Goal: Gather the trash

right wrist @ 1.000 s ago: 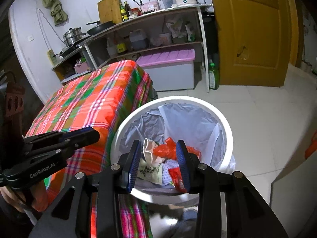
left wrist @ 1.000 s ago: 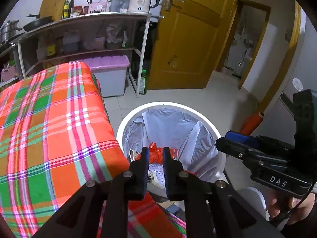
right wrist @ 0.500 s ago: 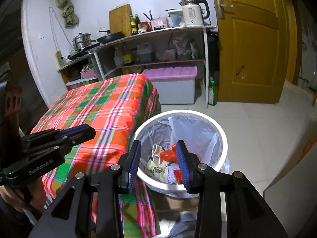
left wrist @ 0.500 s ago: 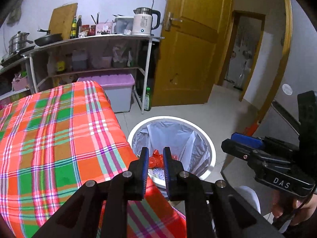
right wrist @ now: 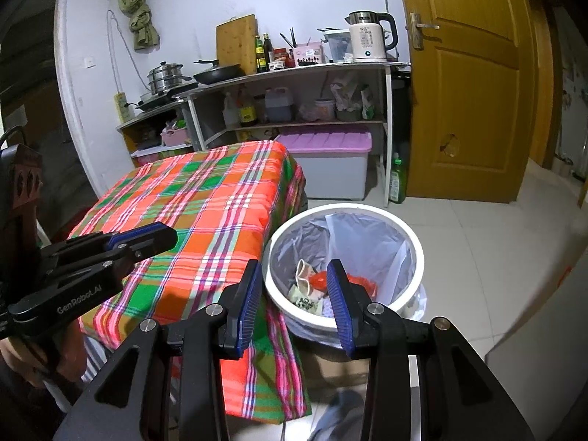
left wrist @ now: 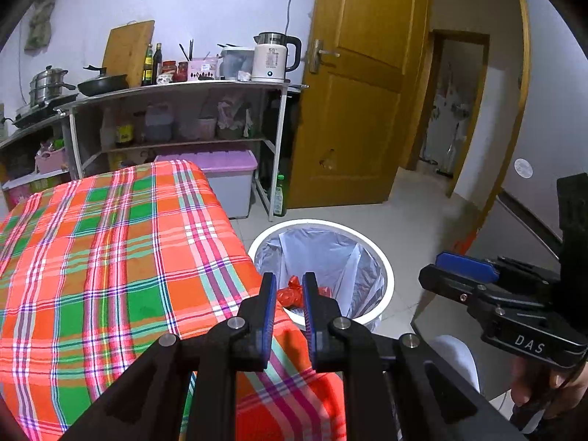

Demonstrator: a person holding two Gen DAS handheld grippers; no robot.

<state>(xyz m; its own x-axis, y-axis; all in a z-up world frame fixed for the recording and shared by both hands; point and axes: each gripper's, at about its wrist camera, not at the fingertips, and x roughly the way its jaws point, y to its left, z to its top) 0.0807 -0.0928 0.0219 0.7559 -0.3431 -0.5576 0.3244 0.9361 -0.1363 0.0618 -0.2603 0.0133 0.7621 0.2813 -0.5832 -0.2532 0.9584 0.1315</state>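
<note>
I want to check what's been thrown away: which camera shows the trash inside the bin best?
The right wrist view: the bin opens toward it, showing red plastic and printed wrappers. The left wrist view shows only a red scrap past the tablecloth edge.

The left tongs (left wrist: 288, 286), slightly parted and empty, hover over the plaid desk (left wrist: 110, 250) beside the lined trash bin (left wrist: 382, 268).

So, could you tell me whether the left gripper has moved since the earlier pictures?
Yes: the left gripper has drawn back and up from the white bin, which now looks smaller.
</note>
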